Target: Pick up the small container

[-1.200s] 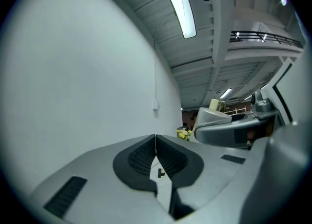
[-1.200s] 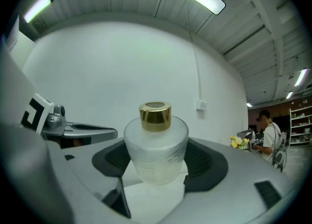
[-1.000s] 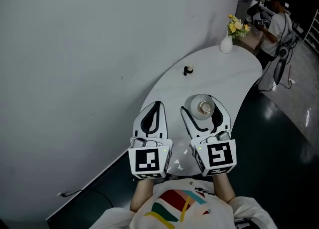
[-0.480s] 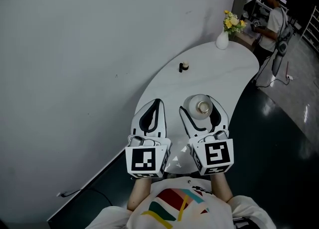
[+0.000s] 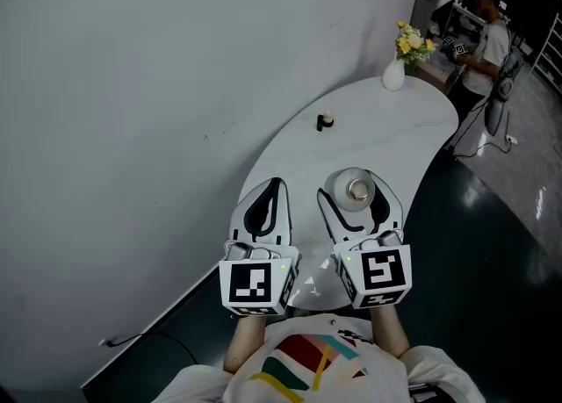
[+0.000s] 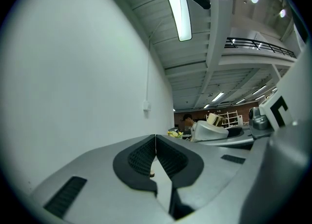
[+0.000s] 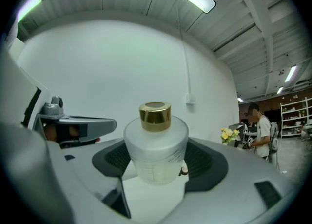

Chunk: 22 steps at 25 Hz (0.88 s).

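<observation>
A frosted white bottle (image 7: 156, 150) with a gold cap (image 7: 155, 115) stands upright between the jaws of my right gripper (image 7: 157, 162), which is shut on it. In the head view the same bottle (image 5: 355, 189) shows inside the right gripper (image 5: 360, 189), held above the near end of the white table (image 5: 386, 138). My left gripper (image 5: 268, 199) is beside it at the left, shut with nothing in it; its pads (image 6: 165, 157) meet in the left gripper view. A small dark container (image 5: 326, 119) with a pale top stands far off on the table near the wall.
A white vase with yellow flowers (image 5: 397, 72) stands at the table's far end. A person (image 5: 487, 50) stands beyond it by a counter. A white wall (image 5: 132, 129) runs along the table's left side. Dark glossy floor (image 5: 492, 234) lies to the right.
Both grippers and the bottle keep their pose. The head view has shifted slightly, and the far person has moved a little by the counter.
</observation>
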Each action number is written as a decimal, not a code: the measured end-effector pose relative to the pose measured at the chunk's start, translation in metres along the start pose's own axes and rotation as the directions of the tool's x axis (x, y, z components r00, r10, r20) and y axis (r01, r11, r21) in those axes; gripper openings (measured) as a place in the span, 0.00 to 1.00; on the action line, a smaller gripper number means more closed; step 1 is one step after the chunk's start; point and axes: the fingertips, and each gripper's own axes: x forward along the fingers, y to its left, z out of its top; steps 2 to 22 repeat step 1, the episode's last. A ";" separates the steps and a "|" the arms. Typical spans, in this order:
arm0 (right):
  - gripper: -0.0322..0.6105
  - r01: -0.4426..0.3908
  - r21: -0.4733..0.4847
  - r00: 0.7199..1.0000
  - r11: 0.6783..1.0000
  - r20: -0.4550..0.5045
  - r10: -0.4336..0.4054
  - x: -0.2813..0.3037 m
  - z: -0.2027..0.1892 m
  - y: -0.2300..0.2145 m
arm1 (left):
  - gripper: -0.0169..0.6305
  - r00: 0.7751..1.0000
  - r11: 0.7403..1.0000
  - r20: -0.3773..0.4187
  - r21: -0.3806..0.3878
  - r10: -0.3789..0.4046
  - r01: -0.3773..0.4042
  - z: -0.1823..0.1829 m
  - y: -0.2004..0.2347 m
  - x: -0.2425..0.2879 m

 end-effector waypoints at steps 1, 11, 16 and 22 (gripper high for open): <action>0.58 -0.001 -0.002 1.000 1.000 0.000 0.001 0.001 0.000 0.000 | 0.05 1.000 1.000 -0.002 0.001 0.001 -0.001 -0.001 0.001 0.000; 0.58 -0.001 -0.002 1.000 1.000 0.000 0.001 0.001 0.000 0.000 | 0.05 1.000 1.000 -0.002 0.001 0.001 -0.001 -0.001 0.001 0.000; 0.58 -0.001 -0.002 1.000 1.000 0.000 0.001 0.001 0.000 0.000 | 0.05 1.000 1.000 -0.002 0.001 0.001 -0.001 -0.001 0.001 0.000; 0.58 -0.001 -0.002 1.000 1.000 0.000 0.001 0.001 0.000 0.000 | 0.05 1.000 1.000 -0.002 0.001 0.001 -0.001 -0.001 0.001 0.000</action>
